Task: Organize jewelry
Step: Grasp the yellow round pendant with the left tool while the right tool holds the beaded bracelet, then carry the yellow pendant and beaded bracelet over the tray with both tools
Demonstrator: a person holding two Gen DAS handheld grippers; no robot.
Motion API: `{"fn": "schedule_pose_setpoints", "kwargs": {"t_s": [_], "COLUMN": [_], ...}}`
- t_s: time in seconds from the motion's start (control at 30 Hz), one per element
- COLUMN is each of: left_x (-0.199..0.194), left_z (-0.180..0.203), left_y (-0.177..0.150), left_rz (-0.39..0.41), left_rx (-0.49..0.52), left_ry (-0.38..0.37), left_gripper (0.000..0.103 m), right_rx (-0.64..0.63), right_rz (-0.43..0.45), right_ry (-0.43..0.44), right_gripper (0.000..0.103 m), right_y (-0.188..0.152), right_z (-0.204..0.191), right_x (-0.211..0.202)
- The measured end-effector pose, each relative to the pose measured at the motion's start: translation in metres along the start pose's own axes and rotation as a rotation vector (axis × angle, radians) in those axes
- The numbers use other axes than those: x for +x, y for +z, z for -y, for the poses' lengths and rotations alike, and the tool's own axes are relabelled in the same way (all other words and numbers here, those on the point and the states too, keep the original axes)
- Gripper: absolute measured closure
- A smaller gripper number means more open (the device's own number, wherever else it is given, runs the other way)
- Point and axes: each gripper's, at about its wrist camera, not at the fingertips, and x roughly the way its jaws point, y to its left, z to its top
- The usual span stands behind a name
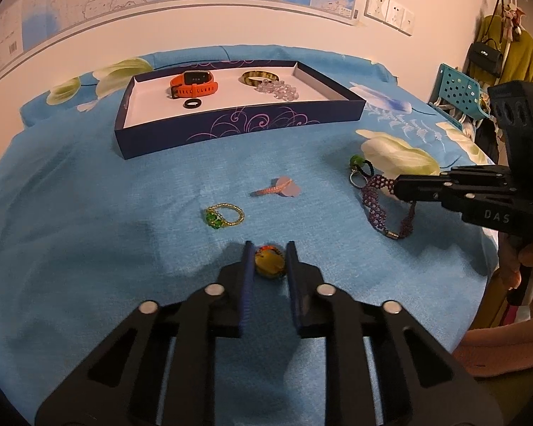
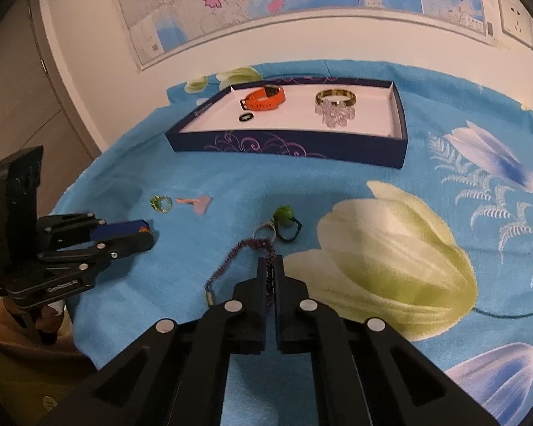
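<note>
Blue cloth (image 1: 89, 213), left tool (image 1: 269, 261) pinching amber ring (image 1: 269, 266) (half-hidden), right tool (image 2: 270, 277) clamping purple bracelet (image 2: 231, 259)

Purple bracelet (image 2: 270, 277) partly hidden between right gripper (image 2: 270, 266) fingers.

Open cloth (image 1: 124, 213) before the box (image 1: 231, 127), scattered beaded ring (image 1: 224, 216) midway.
</note>
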Motion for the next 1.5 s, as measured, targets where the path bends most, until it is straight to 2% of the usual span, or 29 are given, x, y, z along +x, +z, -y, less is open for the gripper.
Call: {"fn": "schedule_pose_setpoints", "kwargs": {"t_s": [0.73,1.2,1.5], "left_x": [-0.019,-0.025,-0.012], "left_z": [-0.002,-0.008,-0.023], "left_y": [0.018,0.06,0.091], "left_rz": [0.065,0.148,0.172], "left_rx": [0.002,0.038,0.036], "left_ry": [-0.002,0.022,0.047], "left_gripper": [0.086,0.086,0.086], "right_rx": [-0.038,-0.064,-0.068], "right_rz": [0.101,0.169,0.208], "right_ry": [0.045,0.021,0.003], "right_gripper": [0.101,0.101,0.101], "right_y": [0.026,0.061,0.095], "right_z": [-0.01,-0.003,0.011], "right_x": [-0.028,-0.03,-0.02]}}
